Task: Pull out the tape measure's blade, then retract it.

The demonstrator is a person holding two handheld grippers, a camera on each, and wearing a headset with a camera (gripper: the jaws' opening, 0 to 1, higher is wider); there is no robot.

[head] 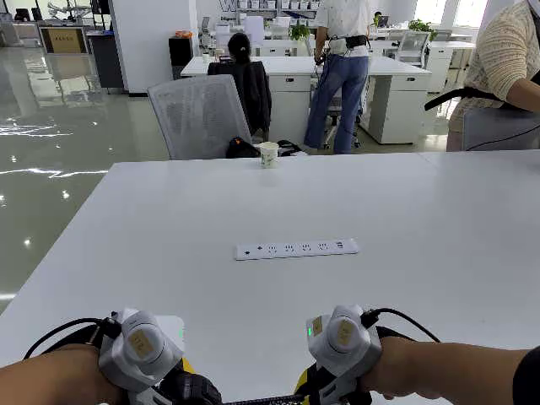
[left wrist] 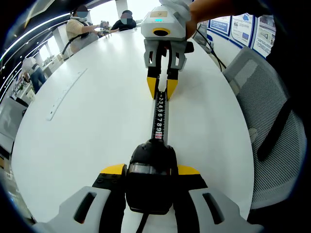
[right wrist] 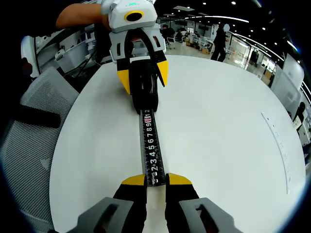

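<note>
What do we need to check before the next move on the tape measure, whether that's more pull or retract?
1. Case grip: ok. The left gripper has its jaws shut on the tape measure case.
2. Tip grip: ok. The right gripper pinches the end of the blade.
3. Blade line: ok. It runs straight between the grippers, numbers up, no kink seen.
4. Blade support: ok. It lies low along the table.
5. Obstacles: ok. The power strip lies well off the blade's line.
6. Blade lock: cannot tell, no lock is visible on the case.
</note>
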